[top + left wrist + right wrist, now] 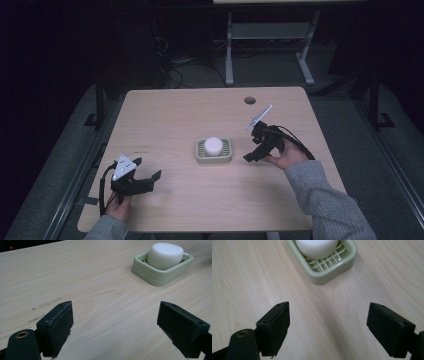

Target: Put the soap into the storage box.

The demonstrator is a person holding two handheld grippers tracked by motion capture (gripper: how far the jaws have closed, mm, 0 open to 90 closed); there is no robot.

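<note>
A white round soap bar (pixel 213 145) lies in a pale green soap dish (pixel 199 156) at the middle of the wooden table. My left gripper (pixel 147 169) rests low at the front left, open, jaws empty and pointing toward the dish. In the left gripper view the soap bar (pixel 165 255) and the dish (pixel 160 277) lie ahead at the upper right. My right gripper (pixel 250 156) hovers just right of the dish, open and empty. In the right gripper view the dish (pixel 332 270) with its grid floor sits close ahead, soap bar (pixel 317 247) at the top edge.
The table (pixel 170 115) has a cable hole (pixel 250 100) near its far edge. Beyond it stand a white desk frame (pixel 229 50) and cables on a dark floor. Bare wood surrounds the dish on all sides.
</note>
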